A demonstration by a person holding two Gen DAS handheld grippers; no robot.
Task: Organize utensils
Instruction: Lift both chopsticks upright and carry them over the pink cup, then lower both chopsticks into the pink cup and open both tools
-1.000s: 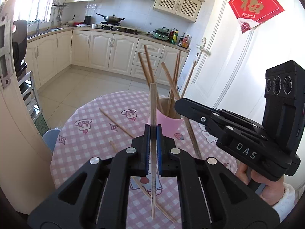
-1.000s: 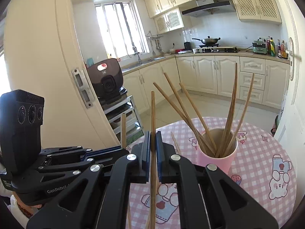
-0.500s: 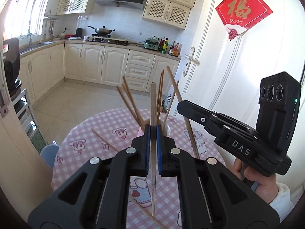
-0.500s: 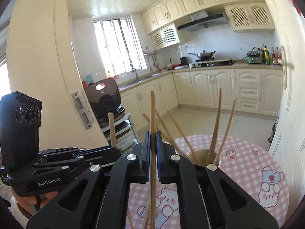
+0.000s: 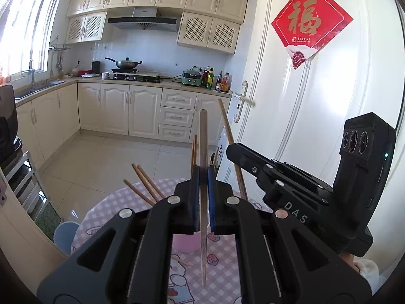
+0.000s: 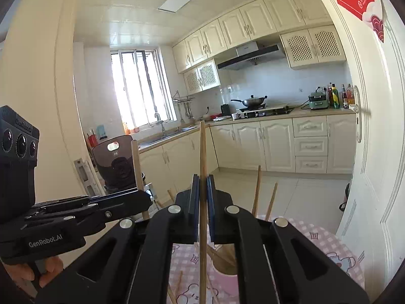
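Observation:
My left gripper (image 5: 203, 174) is shut on a wooden chopstick (image 5: 203, 141) held upright above the pink cup (image 5: 186, 242). The cup holds several chopsticks (image 5: 144, 183) and is mostly hidden behind my jaws. My right gripper (image 6: 201, 182) is shut on another upright chopstick (image 6: 202, 149). The cup also shows in the right wrist view (image 6: 224, 266), below the jaws. The right gripper shows in the left wrist view (image 5: 234, 152) to the right, with its chopstick (image 5: 229, 136). The left gripper shows in the right wrist view (image 6: 141, 200) at the left.
The round table has a pink checked cloth (image 5: 108, 202). Loose chopsticks (image 6: 178, 282) lie on it near the cup. A white door (image 5: 303, 116) stands close on the right. A pale blue stool (image 5: 64, 234) sits at the table's left edge.
Both grippers have risen and tilted up with their chopsticks. The table and cup have dropped low in both views.

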